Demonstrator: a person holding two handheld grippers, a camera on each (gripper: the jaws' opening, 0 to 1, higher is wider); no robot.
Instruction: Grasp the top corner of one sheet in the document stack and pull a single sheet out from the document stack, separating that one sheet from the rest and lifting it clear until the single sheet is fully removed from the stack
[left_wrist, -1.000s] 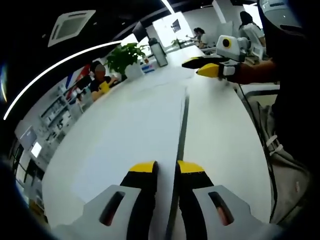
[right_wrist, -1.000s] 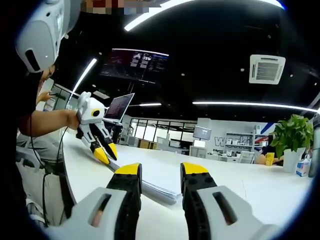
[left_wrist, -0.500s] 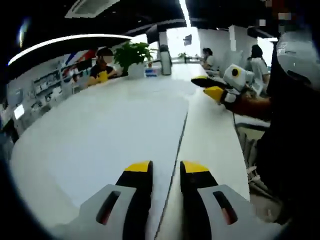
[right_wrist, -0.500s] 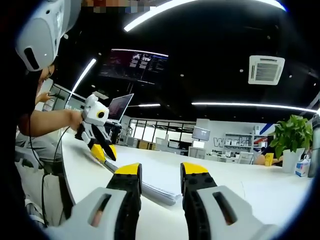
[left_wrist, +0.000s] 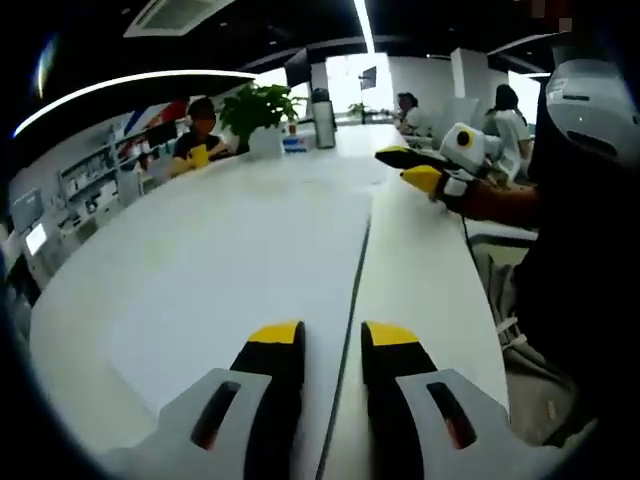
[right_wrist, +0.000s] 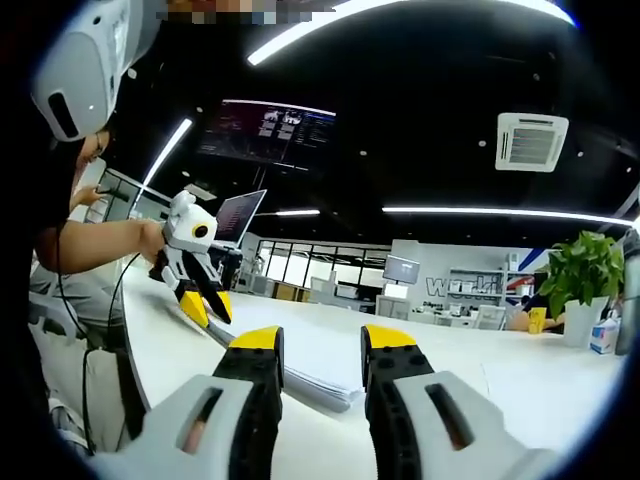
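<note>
Your left gripper (left_wrist: 331, 336) sits low over the stack (left_wrist: 240, 270), jaws apart with a narrow gap and nothing between them. The stack's long right edge runs as a dark line from between those jaws straight away up the table (left_wrist: 430, 270). Right of that edge is a strip of bare white table out to the table's own edge, where your body and sleeve close it off. Left of the stack the table is bare out to its curved rim.

Your right gripper (right_wrist: 315, 340) is at the stack's far end, jaws apart, empty, pointing at a corner of the stack (right_wrist: 320, 380). That corner sits just beyond and between the tips; I can't tell whether they touch it. In the left gripper view the right gripper (left_wrist: 410, 168) hangs just above the table at the far right end of the stack. In the right gripper view the left gripper (right_wrist: 205, 303) points down at the stack's other end, yellow tips at or just over the paper.

Stack: white sheets, flat on the white table. From the right gripper view the side shows thin layered edges, several sheets thick, corner squared up. No sheet looks lifted or fanned.

Hard to read: white on white, so the stack's left and far borders wash out in the left gripper view. Single sheets can't be told apart at the corner.

Far end: plant (left_wrist: 255, 105), dark bottle (left_wrist: 322, 98), seated people.
</note>
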